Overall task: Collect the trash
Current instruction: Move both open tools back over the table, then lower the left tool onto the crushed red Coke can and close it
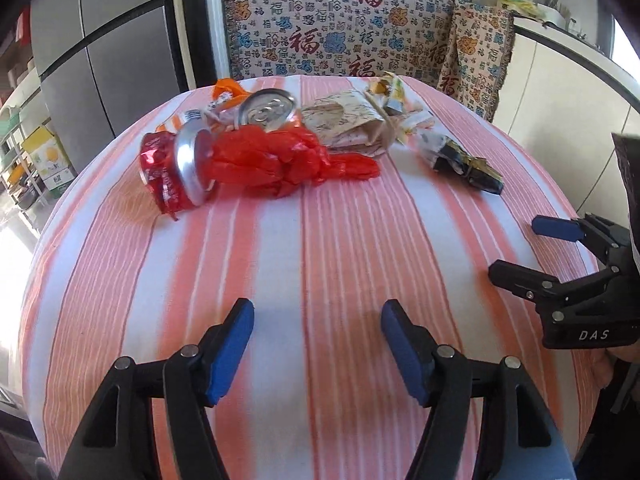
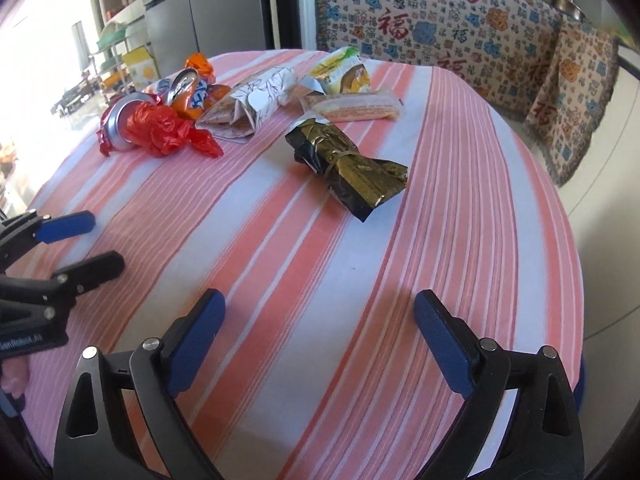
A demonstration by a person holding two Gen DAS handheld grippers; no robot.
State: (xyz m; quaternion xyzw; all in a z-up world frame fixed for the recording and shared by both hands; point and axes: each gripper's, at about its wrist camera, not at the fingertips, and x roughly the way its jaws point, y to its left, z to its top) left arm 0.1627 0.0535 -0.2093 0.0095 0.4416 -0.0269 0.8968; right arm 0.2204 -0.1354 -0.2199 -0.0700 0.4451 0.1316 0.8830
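Observation:
Trash lies along the far side of a round table with a pink-and-white striped cloth [image 1: 320,248]. From left to right there is a crushed red can [image 1: 172,168], a red plastic bag [image 1: 280,160], an orange can [image 1: 264,110], a patterned paper wrapper [image 1: 344,124], a yellow snack packet [image 1: 390,92] and a black-and-gold wrapper [image 1: 468,164]. My left gripper [image 1: 318,320] is open and empty over bare cloth, well short of the red bag. My right gripper [image 2: 320,308] is open wide and empty, with the black-and-gold wrapper [image 2: 352,168] ahead of it. A pink wafer packet [image 2: 356,110] lies beyond that wrapper.
Behind the table stands furniture draped in a cloth printed with red characters [image 1: 340,28]. A grey refrigerator [image 1: 100,40] and shelves with boxes [image 1: 48,160] are at the left. A white counter [image 1: 560,60] is at the right. The table edge curves close on the right [image 2: 568,240].

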